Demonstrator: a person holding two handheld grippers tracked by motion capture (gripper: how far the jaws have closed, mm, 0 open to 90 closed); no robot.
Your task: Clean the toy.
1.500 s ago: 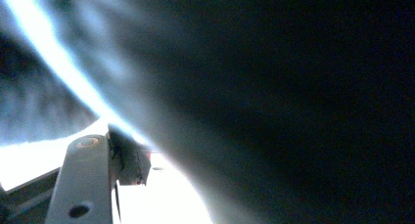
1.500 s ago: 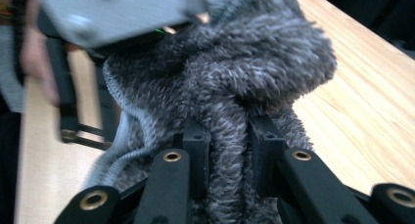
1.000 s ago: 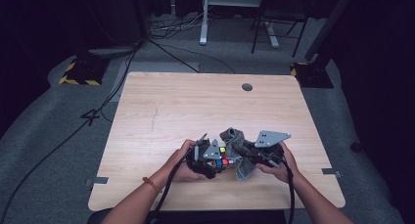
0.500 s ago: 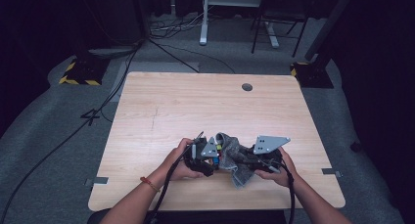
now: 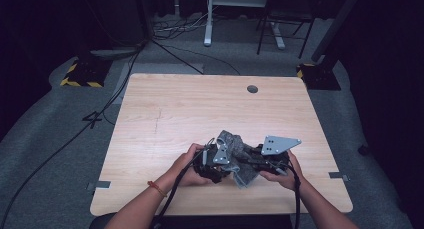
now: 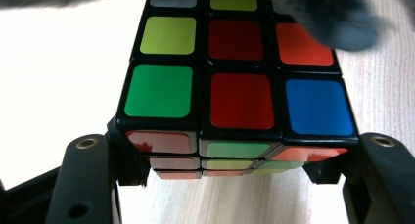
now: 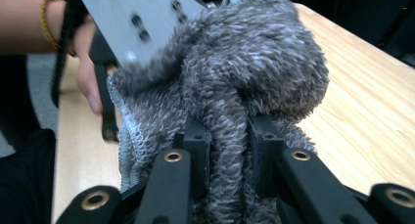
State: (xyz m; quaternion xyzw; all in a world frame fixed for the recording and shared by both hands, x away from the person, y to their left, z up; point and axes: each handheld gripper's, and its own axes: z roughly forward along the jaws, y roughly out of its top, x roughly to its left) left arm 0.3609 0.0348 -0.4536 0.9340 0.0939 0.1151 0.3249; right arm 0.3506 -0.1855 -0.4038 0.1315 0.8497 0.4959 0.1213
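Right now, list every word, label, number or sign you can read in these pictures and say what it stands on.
None can be read.
Rubik's cube: plain coloured stickers, no print.
Grey fuzzy cloth: no tag or lettering visible.
Grey plate on the right gripper: screw holes, no marking.
Yellow-and-black striped floor block: hazard stripes, no words.

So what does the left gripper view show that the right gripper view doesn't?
Left gripper view: the Rubik's cube clamped between the left gripper's jaws, with green, red, blue, orange and yellow stickers showing.

Right gripper view: the right gripper pinching a fold of the fuzzy grey cloth, plus the person's other hand, a wrist bracelet and a grey plate.

Both: the grey cloth, seen along the top edge in the left gripper view, and the light wooden table.
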